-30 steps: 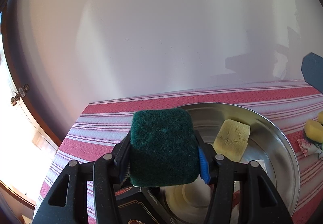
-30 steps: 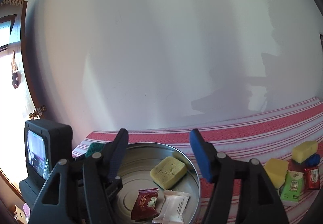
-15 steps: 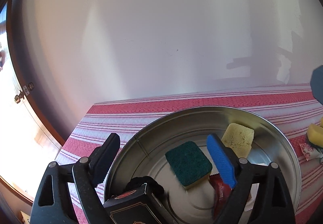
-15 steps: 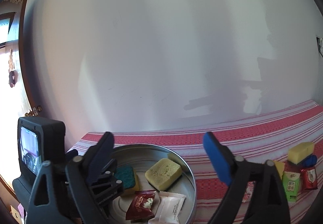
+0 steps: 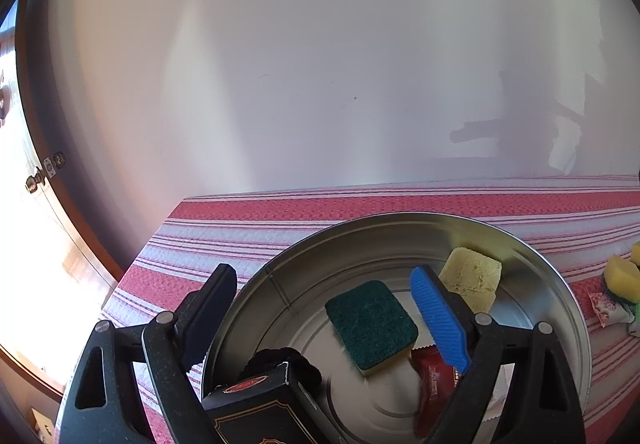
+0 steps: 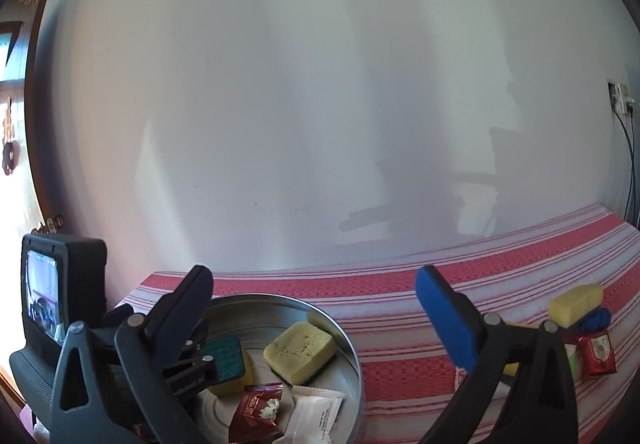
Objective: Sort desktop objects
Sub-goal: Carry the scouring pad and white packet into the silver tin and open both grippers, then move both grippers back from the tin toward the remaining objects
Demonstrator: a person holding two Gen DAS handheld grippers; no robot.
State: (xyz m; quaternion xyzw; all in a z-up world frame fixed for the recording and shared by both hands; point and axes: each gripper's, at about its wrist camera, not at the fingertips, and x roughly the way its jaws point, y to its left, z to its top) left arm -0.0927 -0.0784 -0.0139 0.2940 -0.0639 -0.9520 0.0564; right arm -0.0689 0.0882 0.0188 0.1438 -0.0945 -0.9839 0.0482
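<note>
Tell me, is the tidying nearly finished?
Partly. The metal tin holds the green sponge, a yellow sponge and two packets. The left gripper, just opened, and the right gripper hold nothing. More sponges and packets wait on the striped cloth.

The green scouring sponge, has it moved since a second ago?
Yes. The green scouring sponge left the left gripper, whose jaws have just been opening, and dropped onto the floor of the metal tin, beside the yellow sponge.
</note>
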